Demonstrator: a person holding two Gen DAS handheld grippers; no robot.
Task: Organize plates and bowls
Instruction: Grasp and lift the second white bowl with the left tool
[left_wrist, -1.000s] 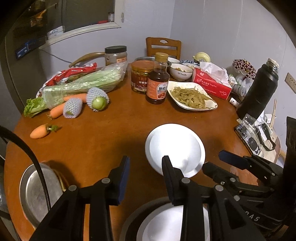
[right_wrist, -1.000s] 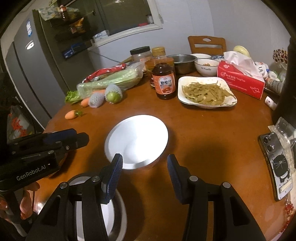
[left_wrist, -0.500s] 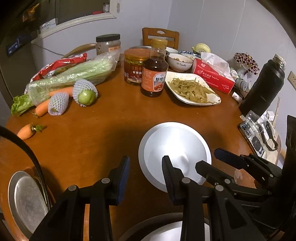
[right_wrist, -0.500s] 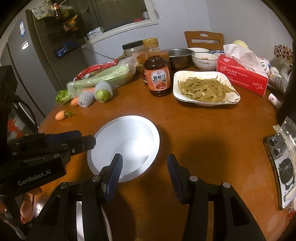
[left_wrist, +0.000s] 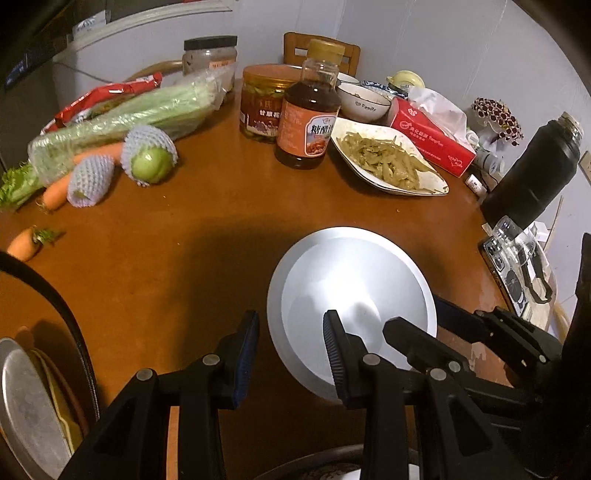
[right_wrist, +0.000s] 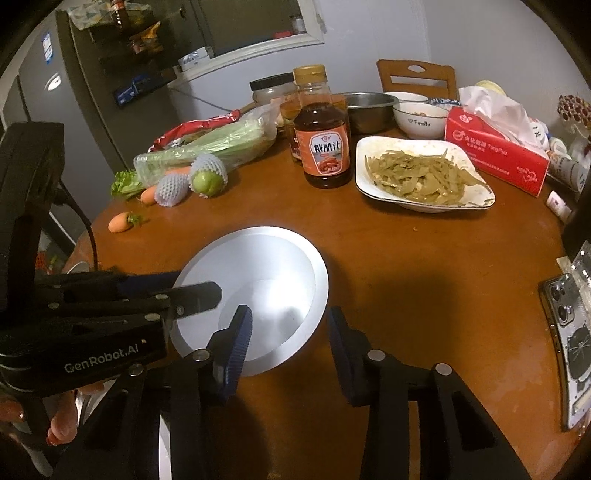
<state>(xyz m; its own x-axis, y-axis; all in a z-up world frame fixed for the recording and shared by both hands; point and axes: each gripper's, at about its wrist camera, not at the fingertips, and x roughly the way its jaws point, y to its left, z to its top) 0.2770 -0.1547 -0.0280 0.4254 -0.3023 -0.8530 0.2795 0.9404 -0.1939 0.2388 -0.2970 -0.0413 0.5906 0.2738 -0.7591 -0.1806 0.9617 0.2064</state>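
Observation:
A white round plate (left_wrist: 351, 291) lies on the brown round table (left_wrist: 177, 251); it also shows in the right wrist view (right_wrist: 255, 291). My left gripper (left_wrist: 290, 343) is open over the plate's near left rim, one finger on each side of the edge. My right gripper (right_wrist: 290, 336) is open over the plate's near right rim. Both are empty. Another white dish (right_wrist: 164, 446) shows partly below my grippers. A metal plate (left_wrist: 26, 410) sits low at the left edge. A dish of green vegetables (left_wrist: 388, 162) and a white bowl (left_wrist: 364, 103) stand further back.
A sauce bottle (left_wrist: 308, 110), jars (left_wrist: 264, 103), bagged celery (left_wrist: 122, 118), netted fruit (left_wrist: 147, 158) and carrots (left_wrist: 24, 245) fill the far left. A tissue box (left_wrist: 432, 136), black flask (left_wrist: 532, 173) and phone (left_wrist: 513, 273) stand at the right. A steel bowl (right_wrist: 369, 109) is at the back.
Both grippers have moved forward across the table toward the white plate, which now lies at their fingertips. The lower dish has slid mostly out of view. Both stay open.

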